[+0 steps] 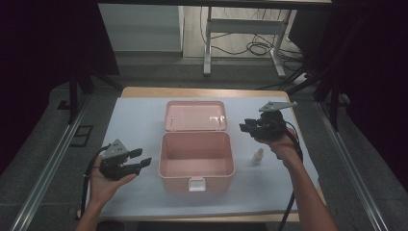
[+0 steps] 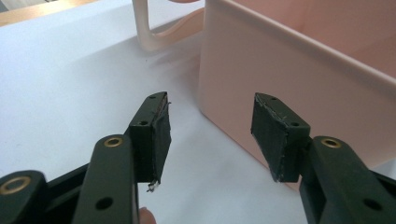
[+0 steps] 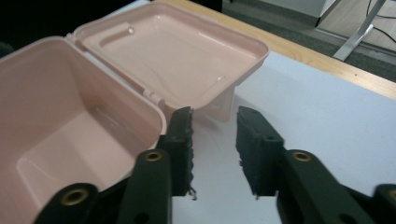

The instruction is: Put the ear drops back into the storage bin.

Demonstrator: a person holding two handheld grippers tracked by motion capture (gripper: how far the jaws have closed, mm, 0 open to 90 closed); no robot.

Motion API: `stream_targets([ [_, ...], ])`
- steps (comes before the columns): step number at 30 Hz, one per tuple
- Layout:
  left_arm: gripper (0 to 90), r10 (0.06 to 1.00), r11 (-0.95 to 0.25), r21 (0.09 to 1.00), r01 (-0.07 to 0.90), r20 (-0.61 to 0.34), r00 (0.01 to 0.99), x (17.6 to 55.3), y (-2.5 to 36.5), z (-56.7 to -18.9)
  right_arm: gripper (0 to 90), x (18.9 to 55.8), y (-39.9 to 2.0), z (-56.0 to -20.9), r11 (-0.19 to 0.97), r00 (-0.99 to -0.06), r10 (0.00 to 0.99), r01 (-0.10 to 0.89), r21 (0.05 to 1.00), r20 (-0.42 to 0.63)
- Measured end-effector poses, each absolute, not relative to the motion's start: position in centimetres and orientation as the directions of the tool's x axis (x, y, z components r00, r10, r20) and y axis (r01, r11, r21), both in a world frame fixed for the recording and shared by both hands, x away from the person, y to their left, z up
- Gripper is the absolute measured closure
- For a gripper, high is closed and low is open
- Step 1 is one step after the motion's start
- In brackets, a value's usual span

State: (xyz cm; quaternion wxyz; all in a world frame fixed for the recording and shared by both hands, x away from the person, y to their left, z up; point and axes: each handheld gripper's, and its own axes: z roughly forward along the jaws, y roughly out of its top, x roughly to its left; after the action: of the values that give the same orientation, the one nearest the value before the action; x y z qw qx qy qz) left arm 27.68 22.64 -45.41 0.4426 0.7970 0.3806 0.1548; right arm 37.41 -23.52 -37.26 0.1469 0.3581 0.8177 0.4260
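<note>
While the pink box (image 1: 196,161) sits open mid-surface, the left tool (image 1: 142,160) waits spread at its left side, gripping nothing. Right tool (image 1: 247,126) spread too, empty, beyond a small bottle (image 1: 258,156).

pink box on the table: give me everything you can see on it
The pink box looks like smooth plastic, rectangular with rounded corners. It stands open and empty in the middle of the table's pale cover. Its lid is swung fully back on rear hinges, lying inside-up beyond the body. A pale latch hangs at the front wall, and a handle on the lid props it off the cover. Nothing touches the box; both tools are off to its sides.
</note>
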Motion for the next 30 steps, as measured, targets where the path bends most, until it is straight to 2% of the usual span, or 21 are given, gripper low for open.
stream_targets([
  [3,47.2,0.744,-0.317,0.821,0.475,-0.096,0.662,27.9,22.7,-45.7,57.6,37.3,-23.6,-37.3,0.427,-0.710,0.703,0.475,0.769,0.048],
  [14,47.2,0.740,-0.313,0.813,0.491,-0.115,0.663,28.2,22.2,-46.7,47.7,36.7,-24.9,-38.8,0.599,-0.708,0.705,0.576,0.556,-0.027],
  [30,47.2,0.739,-0.315,0.808,0.497,-0.119,0.663,28.3,22.1,-47.0,43.9,37.9,-25.4,-43.5,0.632,-0.683,0.731,0.675,0.380,-0.003],
])
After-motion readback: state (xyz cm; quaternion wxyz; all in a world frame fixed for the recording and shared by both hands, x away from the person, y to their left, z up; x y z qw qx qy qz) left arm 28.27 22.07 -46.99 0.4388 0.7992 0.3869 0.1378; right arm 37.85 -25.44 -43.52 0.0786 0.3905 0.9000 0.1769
